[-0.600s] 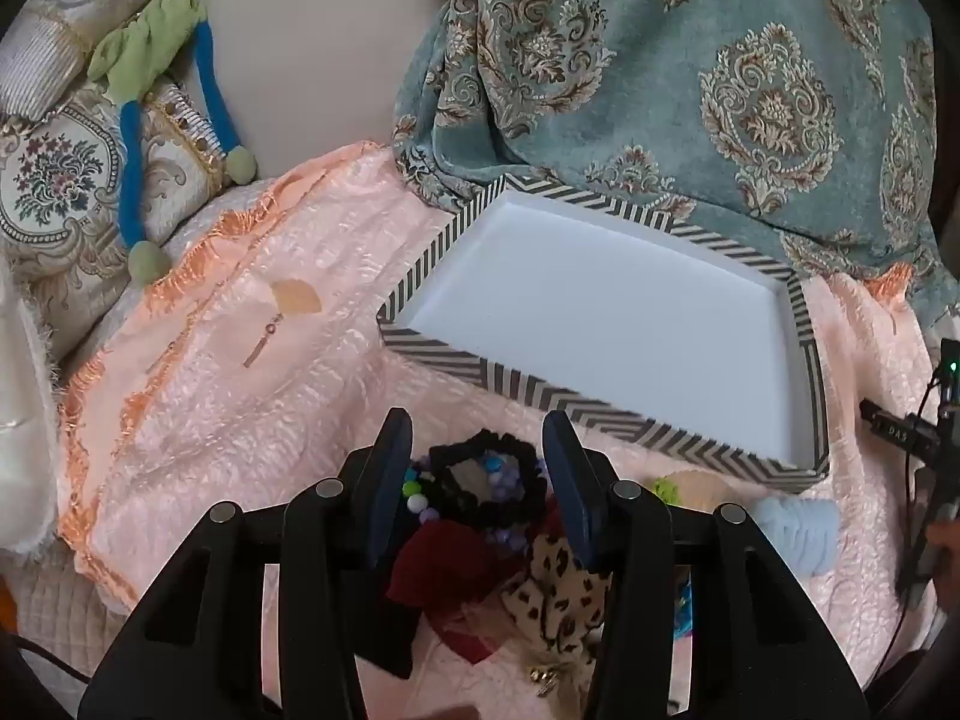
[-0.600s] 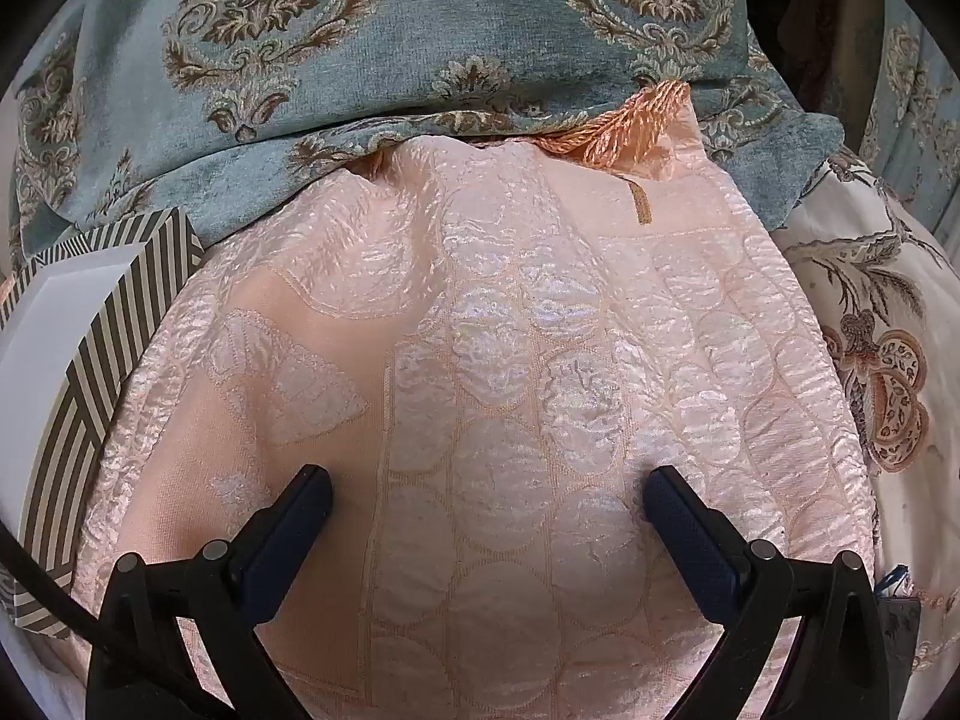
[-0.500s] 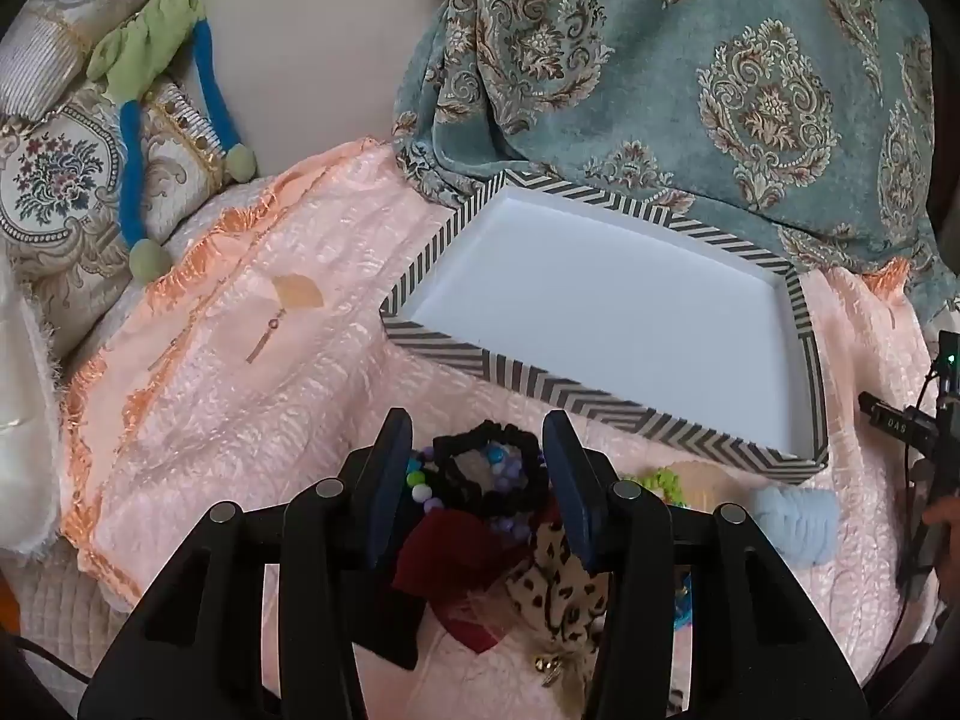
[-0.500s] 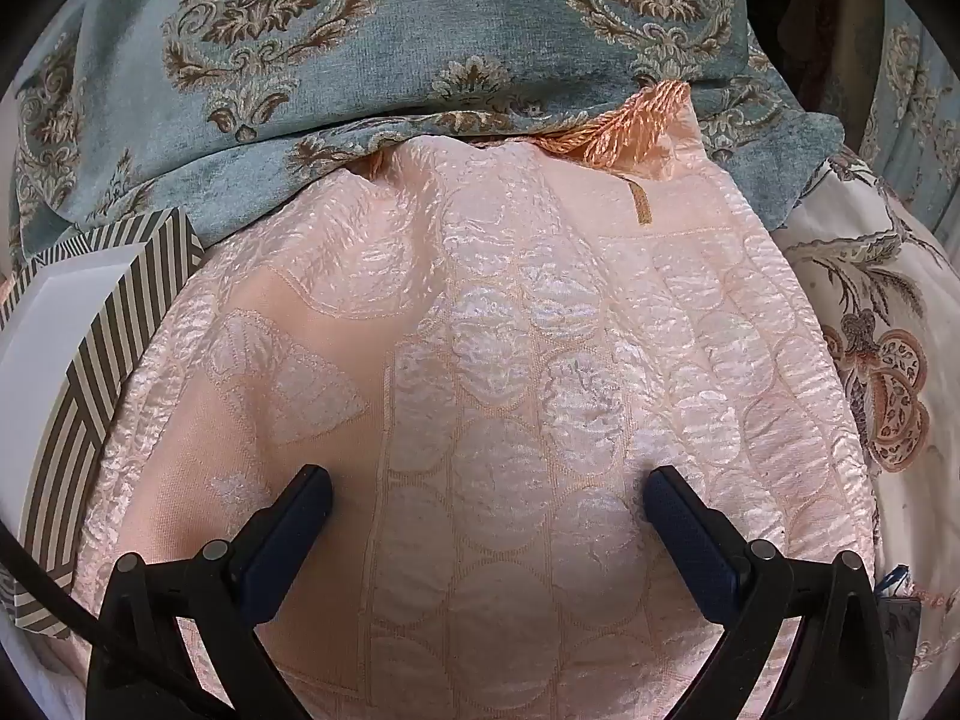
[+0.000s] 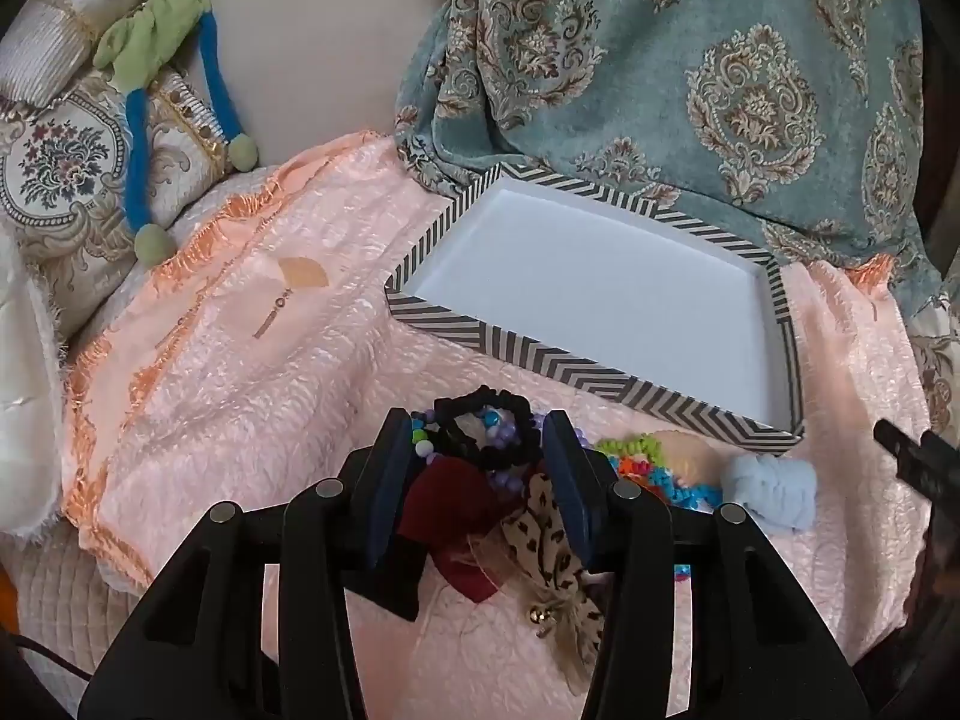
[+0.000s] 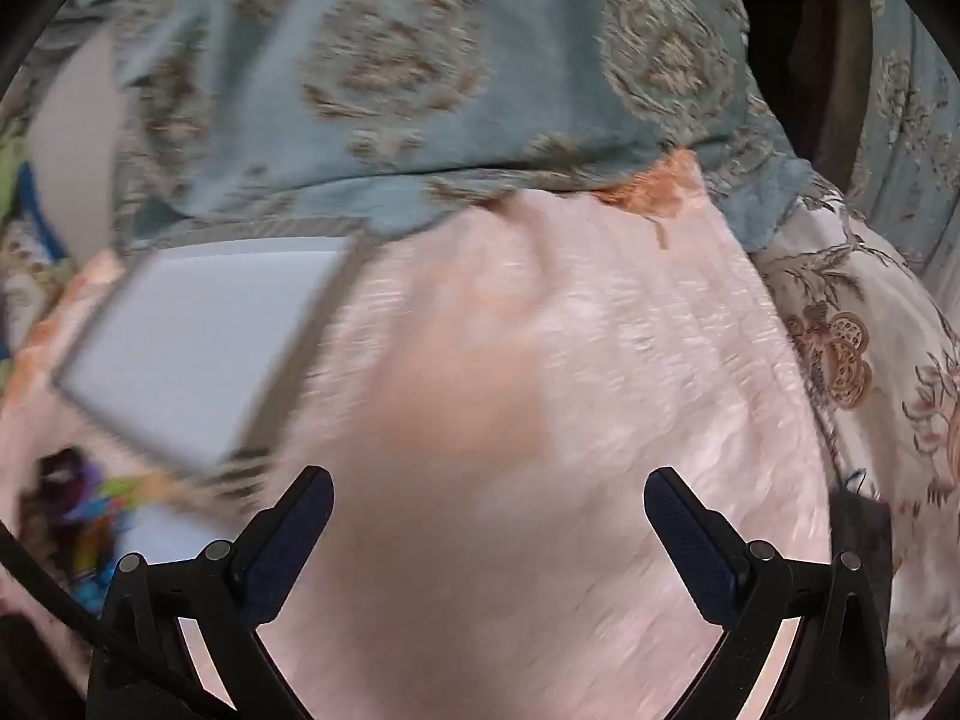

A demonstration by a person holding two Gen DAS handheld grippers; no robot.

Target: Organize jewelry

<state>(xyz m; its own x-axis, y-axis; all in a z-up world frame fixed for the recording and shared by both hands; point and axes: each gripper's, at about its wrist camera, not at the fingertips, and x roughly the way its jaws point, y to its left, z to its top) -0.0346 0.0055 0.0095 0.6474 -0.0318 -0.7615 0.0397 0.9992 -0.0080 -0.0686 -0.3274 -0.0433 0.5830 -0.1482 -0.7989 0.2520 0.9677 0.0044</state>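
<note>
A pile of hair ties and beads lies on the pink bedspread just near of the striped tray, between the left gripper's parted jaws, unclamped, while the right gripper gapes wide over bare bedspread.

A shallow white tray with a black-and-white chevron-striped rim lies empty and flat on the peach quilted bedspread. Just before its near edge sits a heap: black scrunchie, coloured beads, dark red and leopard-print bows, pale blue scrunchie
</note>
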